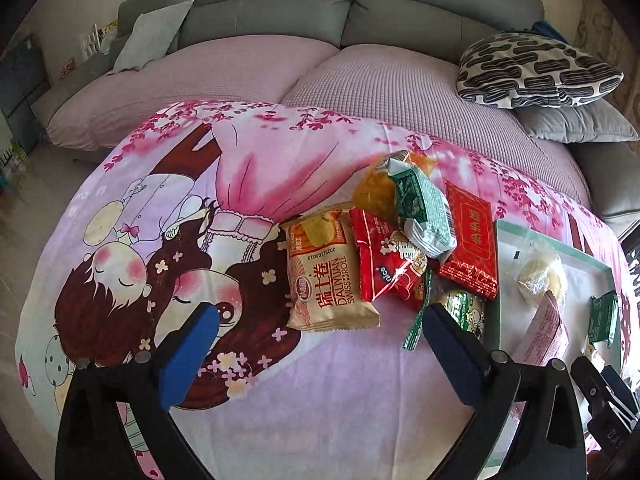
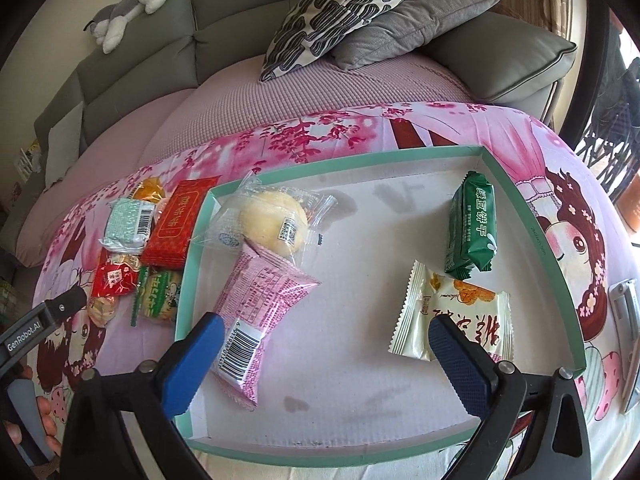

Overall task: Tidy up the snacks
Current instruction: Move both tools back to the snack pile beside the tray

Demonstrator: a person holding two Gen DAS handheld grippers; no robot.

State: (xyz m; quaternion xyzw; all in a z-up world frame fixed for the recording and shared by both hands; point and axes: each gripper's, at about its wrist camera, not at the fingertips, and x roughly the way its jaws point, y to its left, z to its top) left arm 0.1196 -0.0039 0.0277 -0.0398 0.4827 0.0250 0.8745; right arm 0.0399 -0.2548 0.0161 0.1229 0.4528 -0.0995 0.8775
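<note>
Judged by the green-rimmed tray point(image 2: 352, 160), the sorting looks roughly half done. Left of the tray, a loose heap waits on the cloth: a Swiss roll packet point(image 1: 326, 268), a red packet point(image 1: 386, 260), a green-and-white packet point(image 1: 424, 208) and a flat red sachet point(image 1: 470, 240), among others. Inside the tray lie a clear-wrapped bun point(image 2: 274, 220), a pink packet point(image 2: 256, 320), a green biscuit packet point(image 2: 472, 228) and a white packet point(image 2: 452, 312). The left gripper point(image 1: 320, 334) (over the heap's near edge) and the right gripper point(image 2: 326, 342) (over the tray) both gape wide, holding nothing.
</note>
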